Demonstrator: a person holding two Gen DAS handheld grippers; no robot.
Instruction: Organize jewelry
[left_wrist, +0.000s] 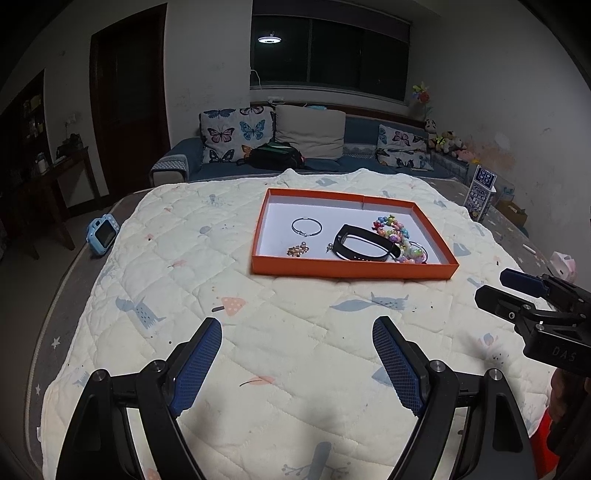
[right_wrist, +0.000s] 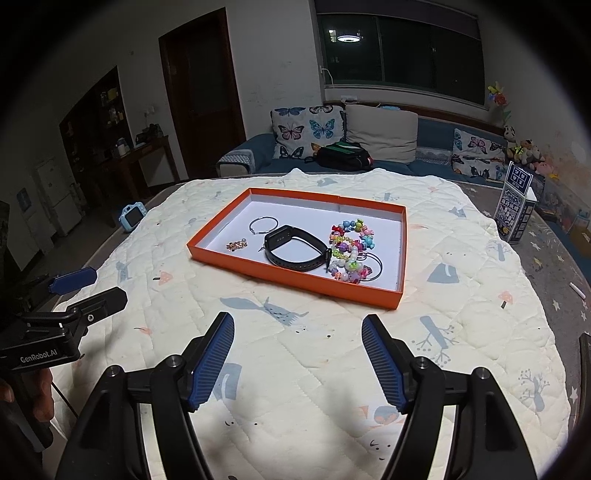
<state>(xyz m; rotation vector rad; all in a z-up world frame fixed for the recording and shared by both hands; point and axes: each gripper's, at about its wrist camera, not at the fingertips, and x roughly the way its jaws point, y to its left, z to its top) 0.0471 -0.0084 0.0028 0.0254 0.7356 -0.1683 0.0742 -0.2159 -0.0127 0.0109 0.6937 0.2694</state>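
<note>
Left tool (left_wrist: 297, 325): released, its two blue-padded fingers spread wide with nothing between them; it tilts downward over the quilt (left_wrist: 258, 332), short of the tray.
Right tool (right_wrist: 298, 321): released as well, fingers apart and empty, tilted down at a similar slant over the quilt.
Tools to each other: side by side and apart; from the left wrist view the right tool shows at the right edge, and from the right wrist view the left tool shows at the left edge, with part of a hand (right_wrist: 22, 398) gripping its handle.
Tray (left_wrist: 354, 271): orange with a white floor, lying flat on the quilt ahead of both tools, not touched by either.
Thin ring bracelet (left_wrist: 306, 226): in the tray's far left part, lying flat.
Small gold cluster (left_wrist: 297, 249): in the tray near its front left wall.
Black watch band (left_wrist: 364, 243): middle of the tray, standing on its edge as a loop.
Bead bracelets (left_wrist: 397, 236): colourful heap in the tray's right part, touching the watch band.
Toy camera (left_wrist: 101, 233): blue, off the quilt's edge, far left of the left tool.
Patterned box (right_wrist: 515, 210): upright, far right of the right tool.
</note>
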